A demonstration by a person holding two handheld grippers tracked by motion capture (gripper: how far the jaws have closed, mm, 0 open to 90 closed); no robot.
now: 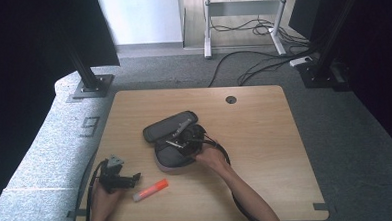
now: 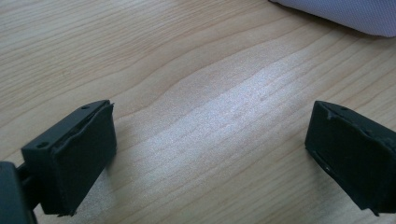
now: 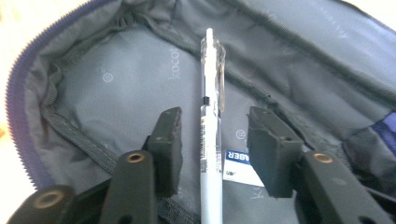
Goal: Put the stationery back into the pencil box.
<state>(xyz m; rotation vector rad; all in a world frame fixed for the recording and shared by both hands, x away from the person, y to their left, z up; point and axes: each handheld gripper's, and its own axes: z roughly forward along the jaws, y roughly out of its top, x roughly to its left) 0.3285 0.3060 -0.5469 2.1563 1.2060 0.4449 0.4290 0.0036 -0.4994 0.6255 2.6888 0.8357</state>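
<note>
Two grippers are in use at a wooden worktop. Right gripper is down inside an open pencil case with grey lining and a blue zip along its edge; in the high view the case lies near the middle of the worktop with its flap folded back. A white pen lies on the lining, lengthwise between the two black jaws. Those jaws stand parted, with a gap on either side of the pen, and neither pad presses on it. A small white card with a blue band lies on the lining just beside the pen, partly under the right-hand jaw.

Left gripper rests low over bare wood at the near left of the worktop, held in the person's left hand. Its jaws are wide apart with nothing between them. An orange marker lies flat just to the right of it, apart from the case.
</note>
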